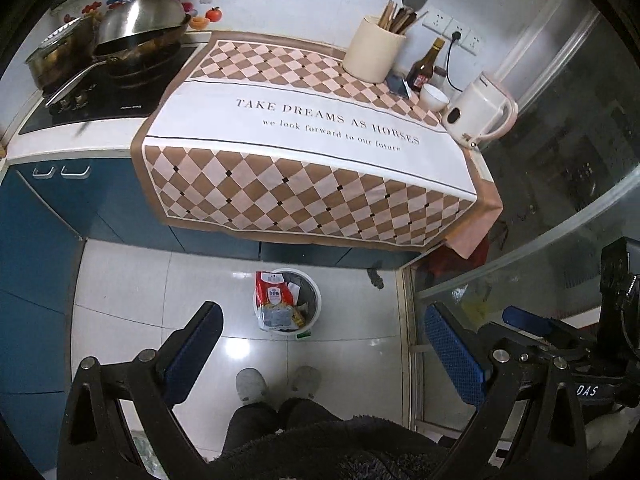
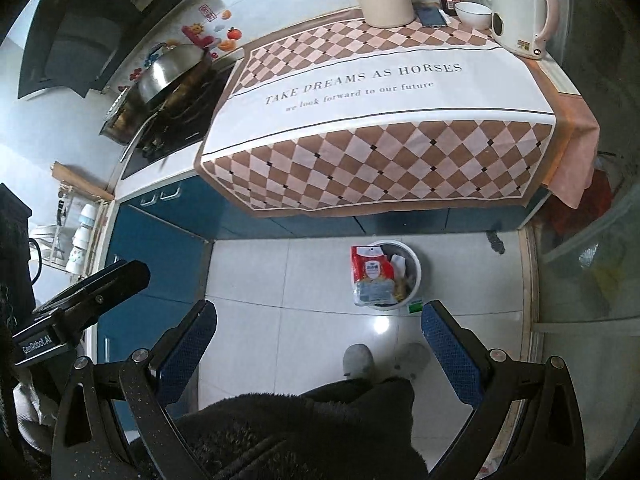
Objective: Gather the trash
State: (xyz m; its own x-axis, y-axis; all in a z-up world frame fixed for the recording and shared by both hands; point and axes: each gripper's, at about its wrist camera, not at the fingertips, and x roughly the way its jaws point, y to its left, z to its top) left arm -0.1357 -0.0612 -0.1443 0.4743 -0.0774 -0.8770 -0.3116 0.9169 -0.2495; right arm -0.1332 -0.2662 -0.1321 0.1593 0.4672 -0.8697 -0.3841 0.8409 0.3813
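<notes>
- While both claws hang above the floor tiles, the left claw [image 1: 320, 344] is spread wide and holds nothing, and the right claw [image 2: 320, 336] is just as wide and just as bare.
- Down by the blue cabinet fronts stands the round white plastic waste bin [image 1: 316, 300], and a red-and-clear crinkly snack bag [image 1: 274, 300] leans over its near rim, only partly inside.
- On the counter under the brown checked cloth [image 1: 304, 196] I see no loose rubbish.
- I reckon the bag could slide off onto the tiles, since it perches on the rim rather than sitting down inside.
- A small green-and-white scrap [image 1: 304, 335] lies on the floor touching the bin's base; a wide claw might skate over something so flat.
</notes>
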